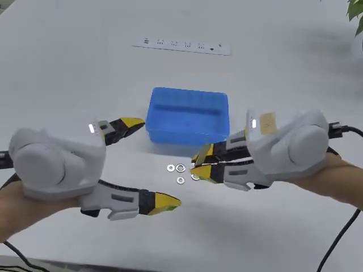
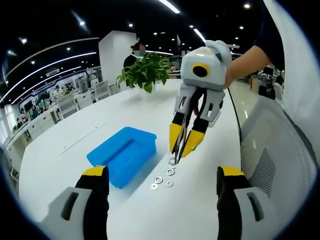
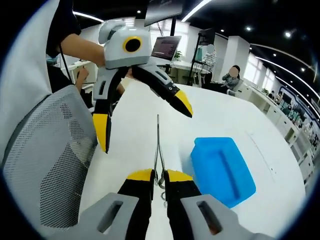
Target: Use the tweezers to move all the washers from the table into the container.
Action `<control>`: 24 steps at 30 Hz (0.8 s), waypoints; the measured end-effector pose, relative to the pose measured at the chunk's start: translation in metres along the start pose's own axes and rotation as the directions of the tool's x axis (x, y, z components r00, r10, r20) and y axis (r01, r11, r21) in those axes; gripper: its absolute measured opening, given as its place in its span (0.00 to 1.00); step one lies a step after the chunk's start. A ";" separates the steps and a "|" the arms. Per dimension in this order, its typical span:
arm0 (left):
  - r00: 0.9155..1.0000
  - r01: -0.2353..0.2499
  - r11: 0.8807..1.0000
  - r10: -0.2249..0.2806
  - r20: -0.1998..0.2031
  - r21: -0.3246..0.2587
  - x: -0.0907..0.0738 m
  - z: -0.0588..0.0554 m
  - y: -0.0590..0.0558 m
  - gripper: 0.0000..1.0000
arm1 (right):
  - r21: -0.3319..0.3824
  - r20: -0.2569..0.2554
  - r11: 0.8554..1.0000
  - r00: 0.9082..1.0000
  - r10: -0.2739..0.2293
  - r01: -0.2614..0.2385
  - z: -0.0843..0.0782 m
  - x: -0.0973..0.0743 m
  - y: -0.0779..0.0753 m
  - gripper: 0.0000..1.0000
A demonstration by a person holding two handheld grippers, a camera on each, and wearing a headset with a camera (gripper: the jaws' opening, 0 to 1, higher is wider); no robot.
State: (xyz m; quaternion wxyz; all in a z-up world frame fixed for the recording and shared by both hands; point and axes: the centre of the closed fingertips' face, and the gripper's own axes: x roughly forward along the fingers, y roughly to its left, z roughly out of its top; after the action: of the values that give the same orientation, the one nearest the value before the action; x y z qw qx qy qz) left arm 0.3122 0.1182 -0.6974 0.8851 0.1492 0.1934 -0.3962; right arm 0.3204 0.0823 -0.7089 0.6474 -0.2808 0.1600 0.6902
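Observation:
Several small metal washers [image 1: 180, 168] lie on the white table just in front of the blue container [image 1: 188, 115], which has nothing in it. My right gripper [image 1: 199, 163] is shut on thin metal tweezers [image 3: 158, 142]. In the left gripper view the tweezers [image 2: 179, 146] point down from the right gripper [image 2: 186, 140] at the washers [image 2: 170, 172], with the tips close above the nearest one. My left gripper [image 1: 150, 162] is open wide with nothing in it, left of the washers. The right gripper view has the left gripper [image 3: 142, 117] beyond the tweezers and the container [image 3: 222, 167] on the right.
A white power strip [image 1: 181, 45] lies on the table [image 1: 68, 62] behind the container. A mesh office chair [image 3: 55, 150] stands beside the table. A potted plant [image 2: 146, 71] sits at the table's far end. Cables trail from both grippers.

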 end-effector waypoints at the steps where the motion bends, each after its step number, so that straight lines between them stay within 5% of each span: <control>1: 1.000 -0.016 1.000 0.016 -0.006 0.003 -0.004 -0.002 0.003 0.98 | -0.006 0.005 1.000 1.000 -0.005 0.005 0.003 -0.002 -0.003 0.09; 14: 0.994 -0.104 0.988 0.106 0.011 -0.111 -0.027 -0.022 0.012 1.00 | -0.023 0.032 0.995 0.995 -0.091 0.092 0.025 -0.019 -0.064 0.09; 24: 0.993 -0.117 0.982 0.119 0.007 -0.148 -0.032 -0.029 0.013 1.00 | 0.030 0.037 0.989 0.989 -0.145 0.144 0.013 0.018 -0.122 0.09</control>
State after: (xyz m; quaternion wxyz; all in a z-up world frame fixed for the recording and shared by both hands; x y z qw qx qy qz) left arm 0.2962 0.1589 -0.7065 0.9171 0.0914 0.2061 -0.3288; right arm 0.4375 0.1180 -0.6917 0.7026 -0.2693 0.1358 0.6446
